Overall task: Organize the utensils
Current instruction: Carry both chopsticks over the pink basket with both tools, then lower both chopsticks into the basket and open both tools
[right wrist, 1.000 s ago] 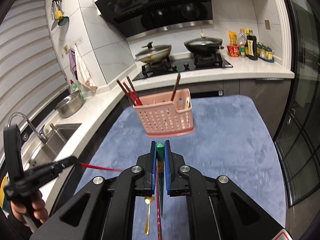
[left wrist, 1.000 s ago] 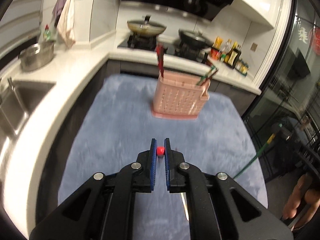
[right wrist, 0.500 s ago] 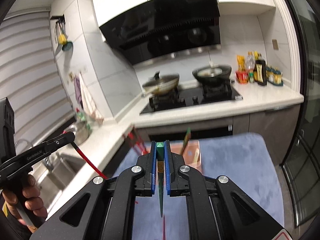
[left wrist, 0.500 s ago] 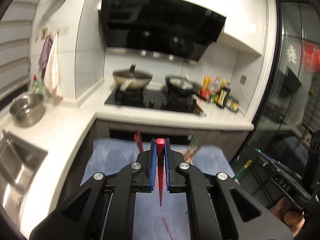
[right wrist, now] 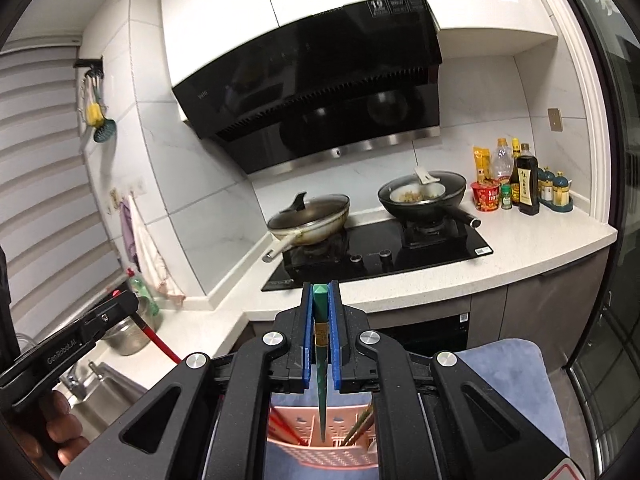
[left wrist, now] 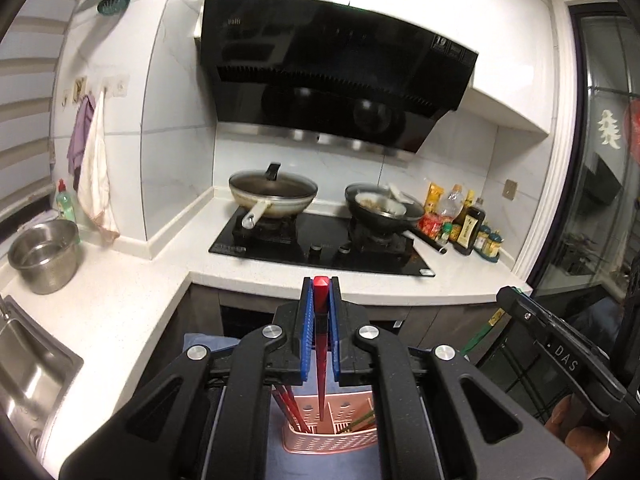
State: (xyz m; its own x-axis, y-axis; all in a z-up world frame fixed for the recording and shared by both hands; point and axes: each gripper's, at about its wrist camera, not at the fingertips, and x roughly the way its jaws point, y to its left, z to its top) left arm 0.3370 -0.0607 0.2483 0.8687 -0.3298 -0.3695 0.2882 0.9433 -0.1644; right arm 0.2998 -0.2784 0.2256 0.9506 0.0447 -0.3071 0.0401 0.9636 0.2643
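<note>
The left claw (left wrist: pixel 320 316) pinches a red tapered plastic chopstick (left wrist: pixel 320 364); the right claw (right wrist: pixel 320 320) pinches a dark green tapered chopstick (right wrist: pixel 321 376). Each stick hangs tip-down, its long axis near upright, above the pink perforated plastic utensil basket (left wrist: pixel 332 434), which lies directly below both claws, so a straight lowering would likely drop them in. Neither hand looks clearly nearer. Red sticks (left wrist: pixel 290 408) already lean in the basket's left compartment, greenish ones (right wrist: pixel 360 420) in its right. The basket stands on a blue-grey fleecy mat (right wrist: pixel 508 372). Beyond, the white bench (left wrist: pixel 120 300) carries a black hob (left wrist: pixel 320 248) with two pans under a black hood (left wrist: pixel 332 80).
</note>
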